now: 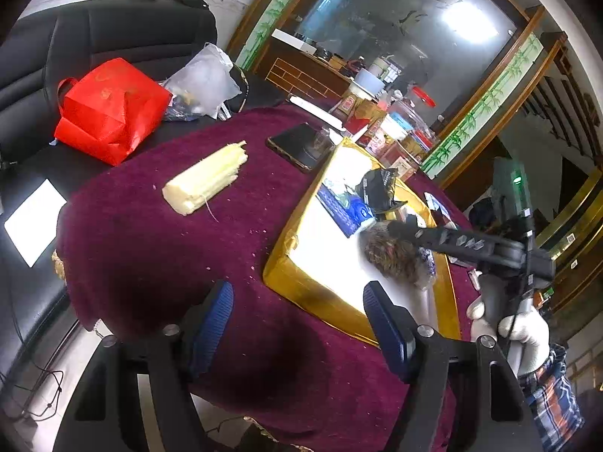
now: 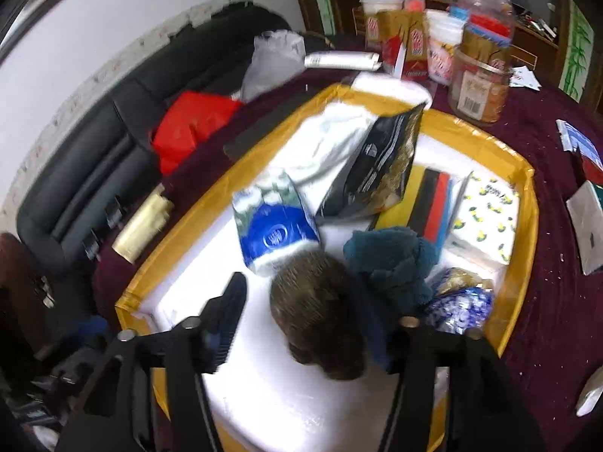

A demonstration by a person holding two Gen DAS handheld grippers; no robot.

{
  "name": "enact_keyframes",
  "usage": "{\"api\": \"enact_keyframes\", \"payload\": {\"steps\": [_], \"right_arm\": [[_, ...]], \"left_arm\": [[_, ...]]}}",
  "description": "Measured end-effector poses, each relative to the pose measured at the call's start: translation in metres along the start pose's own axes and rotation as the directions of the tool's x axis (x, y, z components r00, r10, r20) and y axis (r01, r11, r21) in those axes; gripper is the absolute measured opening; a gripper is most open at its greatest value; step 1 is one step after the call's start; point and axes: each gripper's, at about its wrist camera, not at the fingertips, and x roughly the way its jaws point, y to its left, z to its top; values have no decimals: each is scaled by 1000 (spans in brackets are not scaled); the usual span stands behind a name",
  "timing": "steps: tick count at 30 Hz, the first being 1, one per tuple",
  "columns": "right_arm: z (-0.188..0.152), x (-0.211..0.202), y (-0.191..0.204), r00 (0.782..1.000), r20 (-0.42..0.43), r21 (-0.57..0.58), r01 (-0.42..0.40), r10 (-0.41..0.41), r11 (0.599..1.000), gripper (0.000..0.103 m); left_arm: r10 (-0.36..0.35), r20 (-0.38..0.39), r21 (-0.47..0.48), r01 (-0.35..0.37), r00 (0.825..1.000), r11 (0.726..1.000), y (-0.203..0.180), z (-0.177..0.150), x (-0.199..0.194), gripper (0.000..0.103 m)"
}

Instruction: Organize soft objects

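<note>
Here the left gripper (image 1: 297, 324) hung over the maroon tablecloth (image 1: 158, 256) with its blue-padded fingers (image 1: 211, 324) spread wide and nothing between them. Ahead of it lay a pale yellow stalk-like piece (image 1: 205, 179), alone on the cloth, and to its right sat the gold-rimmed tray (image 1: 297, 275) with a white floor.

The right gripper (image 2: 301, 324) was poised low inside that tray (image 2: 527, 203), jaws apart, with the brown furry lump (image 2: 316, 316) sitting between the fingers; the frame was blurred, so whether either pad touched it could not be told. From the left wrist camera the same lump (image 1: 392, 254) lay under the right gripper's arm. Just beside the lump rested a teal fleece bundle (image 2: 392, 260), and near it a blue-and-white tissue pack (image 2: 271, 222), a black foil pouch (image 2: 377, 173) leaning upright, and a lemon-print napkin pack (image 2: 486, 218)
</note>
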Motion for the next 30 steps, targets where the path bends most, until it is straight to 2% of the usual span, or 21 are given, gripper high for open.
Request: {"api": "enact_keyframes", "payload": {"steps": [2,7,10,14,19,25,27,30], "right_arm": [[-2,-18,-2,999,42,0,-11,11,1000,66],[-24,-77,-15,984,166,-35,69,-62,997,74],[-45,-110,-39,967,221,-16,132,-125,991,76],[-77,-145,-89,943,250,58,214,-222,975,76],[-132,-197,-172,903,257,251,282,-345,926,76],[-189,-254,-258,843,243,479,326,-480,815,76],[-199,-260,-274,839,233,513,324,-492,795,76],[-203,-256,-295,853,218,539,300,-475,787,76]], "left_arm": [[-3,-8,3,3,1000,1000,-2,-1,0,75],[0,-22,14,0,1000,1000,-11,-5,-1,75],[8,-23,26,-8,1000,1000,-19,-8,-2,75],[2,-27,59,0,1000,998,-38,-13,-5,76],[-31,-38,120,35,999,992,-71,-24,-7,79],[-85,-101,210,105,991,972,-116,-43,4,79],[-102,-128,247,131,986,960,-134,-52,8,79],[-135,-186,314,189,973,931,-166,-70,17,79]]}}
